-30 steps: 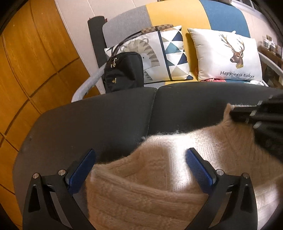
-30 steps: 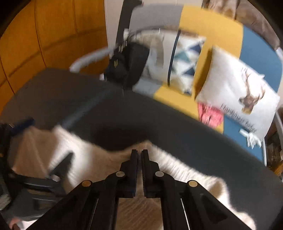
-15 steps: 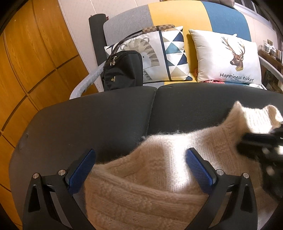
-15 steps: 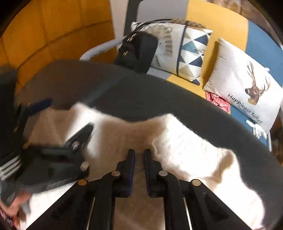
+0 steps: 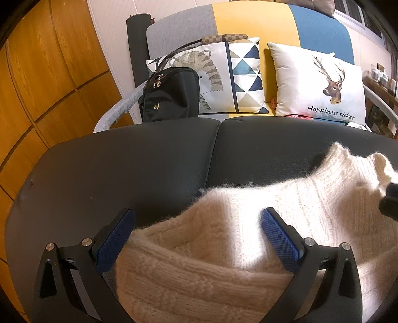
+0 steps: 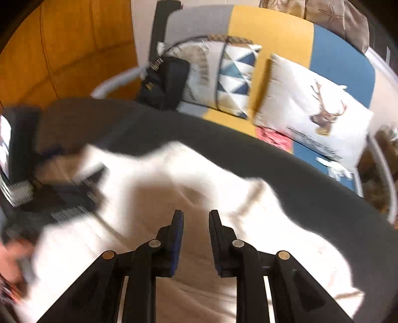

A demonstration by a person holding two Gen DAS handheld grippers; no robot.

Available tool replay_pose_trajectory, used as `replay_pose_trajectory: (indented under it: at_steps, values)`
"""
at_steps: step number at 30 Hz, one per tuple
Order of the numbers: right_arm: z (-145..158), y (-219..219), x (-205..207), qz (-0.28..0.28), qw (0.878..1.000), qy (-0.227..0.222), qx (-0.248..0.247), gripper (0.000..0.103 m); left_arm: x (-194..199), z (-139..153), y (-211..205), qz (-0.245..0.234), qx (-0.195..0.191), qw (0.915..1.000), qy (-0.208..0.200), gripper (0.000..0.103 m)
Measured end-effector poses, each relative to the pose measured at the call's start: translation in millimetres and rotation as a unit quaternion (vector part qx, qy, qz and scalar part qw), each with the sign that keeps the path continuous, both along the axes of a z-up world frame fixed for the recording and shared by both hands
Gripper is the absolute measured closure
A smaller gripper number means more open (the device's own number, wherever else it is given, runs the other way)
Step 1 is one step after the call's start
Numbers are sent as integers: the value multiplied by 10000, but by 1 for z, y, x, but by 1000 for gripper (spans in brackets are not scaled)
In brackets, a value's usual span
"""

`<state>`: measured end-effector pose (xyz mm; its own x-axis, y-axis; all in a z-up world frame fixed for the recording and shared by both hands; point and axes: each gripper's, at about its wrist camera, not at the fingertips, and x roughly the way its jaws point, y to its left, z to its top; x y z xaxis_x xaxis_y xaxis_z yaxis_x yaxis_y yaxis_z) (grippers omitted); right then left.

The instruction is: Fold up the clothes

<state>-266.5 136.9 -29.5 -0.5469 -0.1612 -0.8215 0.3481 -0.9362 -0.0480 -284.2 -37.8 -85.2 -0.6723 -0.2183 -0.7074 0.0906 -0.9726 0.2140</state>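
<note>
1. A cream knitted sweater (image 5: 248, 238) lies spread on a dark padded surface (image 5: 124, 169), folded over on itself at the near edge.
2. The left gripper (image 5: 196, 236) hangs over the sweater's near fold with its jaws wide apart — the knit bulges up between the blue pads (image 5: 278, 238) but is not pinched.
3. The right gripper (image 6: 195, 223) points down at the sweater's middle; its jaws have just been opening and now stand a narrow gap apart, with nothing clamped between them — the sweater (image 6: 199, 179) lies just below and ahead.
4. Behind the surface, a black bag (image 5: 171, 94) and two pillows (image 5: 321, 82) sit on a sofa (image 5: 253, 22).
</note>
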Motion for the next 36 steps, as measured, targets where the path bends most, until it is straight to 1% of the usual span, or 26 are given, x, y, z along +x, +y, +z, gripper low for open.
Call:
replay_pose_trajectory:
  at_steps: [1, 2, 4, 6, 8, 11, 12, 15, 16, 18, 20, 21, 23, 24, 27, 30, 32, 34, 36]
  values:
    - [-6, 5, -3, -91, 9999, -72, 51, 81, 0, 0, 0, -1, -1, 10000, 2, 0]
    - [-9, 10, -4, -164, 9998, -65, -24, 80, 0, -1, 0, -1, 2, 10000, 1, 0]
    - [-11, 18, -5, -259, 9991, 77, -322, 80, 0, -1, -1, 0, 13, 10000, -1, 0]
    - [-12, 21, -4, -283, 9988, 119, -394, 78, 0, -1, -1, 1, 29, 10000, -2, 0]
    - [-7, 26, -3, -319, 9981, 124, -519, 78, 0, -1, -2, -1, 43, 10000, -4, 0]
    - [5, 44, -1, -553, 9937, 374, -902, 78, -1, -2, -2, -1, 53, 10000, -2, 0]
    - [6, 50, -3, -657, 9928, 376, -926, 78, -1, -2, -2, 1, 55, 10000, 0, 0]
    - [-6, 66, -18, -988, 9922, 63, -759, 78, -1, -2, -2, 2, 64, 10000, -1, 0]
    - [-10, 71, -21, -1038, 9912, -9, -826, 78, -1, -2, -2, 2, 71, 10000, -1, 0]
    - [-13, 75, -24, -1074, 9895, 37, -968, 78, -1, -2, -2, 9, 82, 10000, 1, 0]
    - [-15, 73, -26, -1020, 9905, 70, -915, 77, -2, -2, -1, 21, 57, 10000, 8, 0]
    - [-15, 73, -28, -978, 9910, 57, -915, 76, -2, -2, -1, 27, 45, 10000, 11, 0]
    - [-12, 80, -28, -947, 9895, -53, -1089, 76, -2, -2, -1, 29, 36, 10000, 11, 0]
    - [-7, 86, -23, -993, 9874, -89, -1226, 76, -2, -2, 0, 28, 41, 10000, 7, 0]
    - [11, 104, 12, -1203, 9815, 16, -1486, 76, -2, -2, -2, 15, 128, 9999, -30, 0]
    - [20, 114, 59, -1103, 9840, -7, -1403, 76, -4, 1, -7, -80, 394, 9991, -143, 0]
    - [19, 125, 93, -1060, 9851, -16, -1354, 76, 1, 9, -10, -237, 609, 9977, -172, 0]
    - [12, 137, 121, -1086, 9837, -87, -1429, 76, 15, 20, -11, -208, 551, 9983, -37, 0]
    - [3, 144, 146, -1185, 9827, -203, -1406, 76, 36, 30, -11, -142, 367, 9992, 73, 0]
